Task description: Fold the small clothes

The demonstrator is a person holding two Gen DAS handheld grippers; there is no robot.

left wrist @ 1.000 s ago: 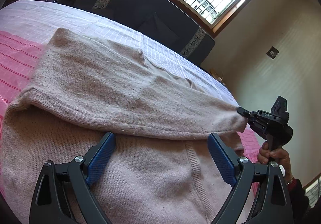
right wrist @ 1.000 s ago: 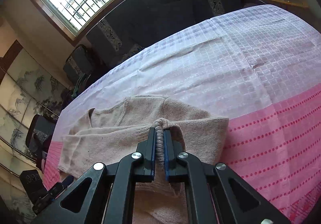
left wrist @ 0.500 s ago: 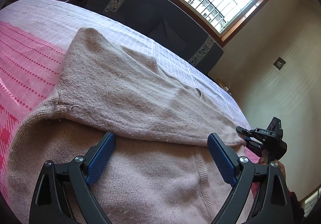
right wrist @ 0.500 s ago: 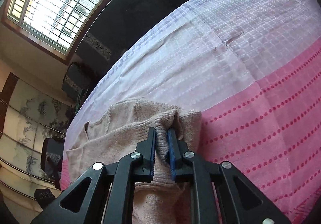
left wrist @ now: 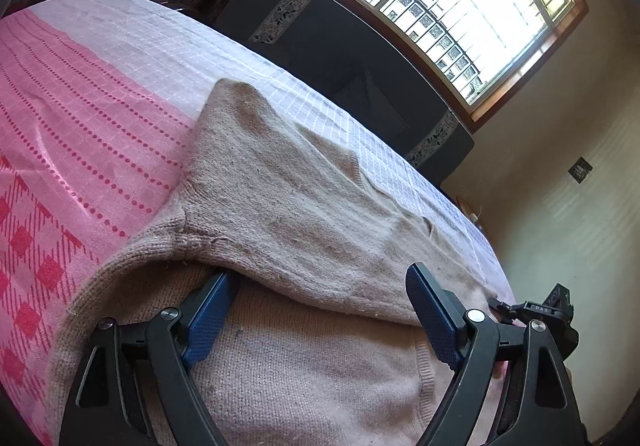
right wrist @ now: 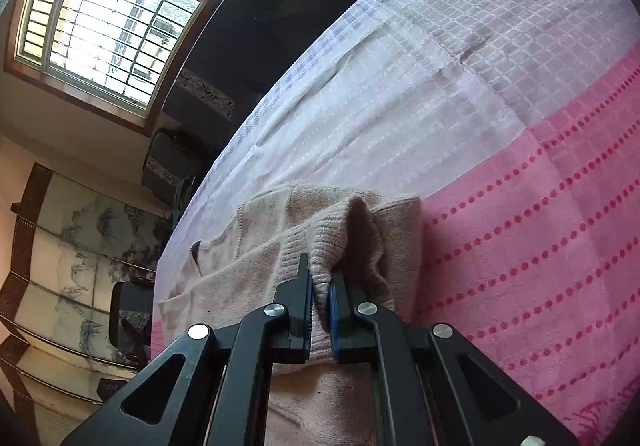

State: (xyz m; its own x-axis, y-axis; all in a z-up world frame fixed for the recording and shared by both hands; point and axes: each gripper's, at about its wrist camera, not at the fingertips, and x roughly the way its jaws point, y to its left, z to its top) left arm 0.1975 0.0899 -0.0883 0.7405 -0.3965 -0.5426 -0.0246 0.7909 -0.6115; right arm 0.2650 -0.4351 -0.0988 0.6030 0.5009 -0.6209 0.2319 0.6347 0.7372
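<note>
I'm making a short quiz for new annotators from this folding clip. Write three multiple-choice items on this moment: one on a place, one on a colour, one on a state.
1. Where does the sweater lie?
A. on the pink and white bedspread
B. on the dark sofa
C. on the floor

2. What colour are the pads on the left gripper?
A. red
B. blue
C. white

3. How does the right gripper stand?
A. open above the bedspread
B. shut on nothing
C. shut on the sweater's ribbed cuff

Key: 1 A, the patterned cloth shows around the knit on each side. 2 B, both pads are blue. 3 C, ribbed knit is pinched between its jaws.
</note>
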